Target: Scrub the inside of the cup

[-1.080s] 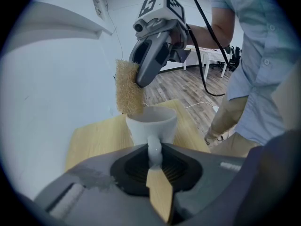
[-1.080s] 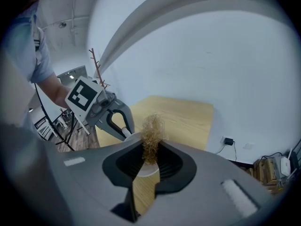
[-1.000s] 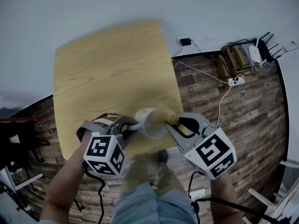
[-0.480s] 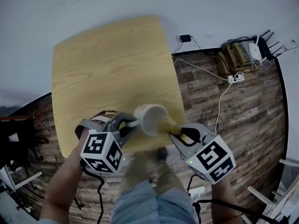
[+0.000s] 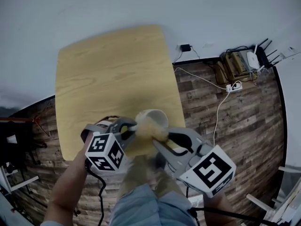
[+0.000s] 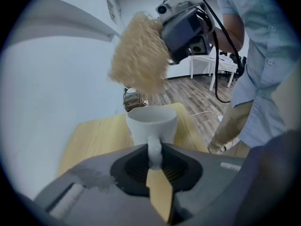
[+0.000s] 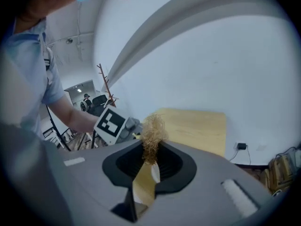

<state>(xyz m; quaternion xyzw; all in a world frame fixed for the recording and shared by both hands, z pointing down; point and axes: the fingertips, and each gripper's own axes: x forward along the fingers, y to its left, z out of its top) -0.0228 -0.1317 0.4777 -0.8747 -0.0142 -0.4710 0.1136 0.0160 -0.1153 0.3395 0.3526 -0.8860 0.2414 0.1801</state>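
A white cup (image 6: 151, 123) hangs upright over the wooden table's near edge (image 5: 108, 74). My left gripper (image 6: 155, 160) is shut on its handle (image 6: 154, 149). In the head view the cup (image 5: 157, 115) sits just right of the left gripper (image 5: 130, 126). A tan fuzzy scrubber (image 6: 140, 55) hovers above the cup's rim, outside it, with my right gripper (image 7: 149, 160) shut on it. From the head the scrubber (image 5: 149, 126) covers the near side of the cup's mouth, ahead of the right gripper (image 5: 161, 135). In the right gripper view the scrubber (image 7: 153, 134) sticks up from the jaws.
Brown plank floor surrounds the table. A power strip (image 5: 233, 85), white cables and a box with a router (image 5: 237, 62) lie on the floor at the right by the wall. The person's legs (image 5: 146, 192) are below the grippers. A coat rack (image 7: 106, 81) stands far left.
The scrubber has come out of the cup's mouth and now sits above its rim. The right gripper drew back toward the person and the cup has turned more upright.
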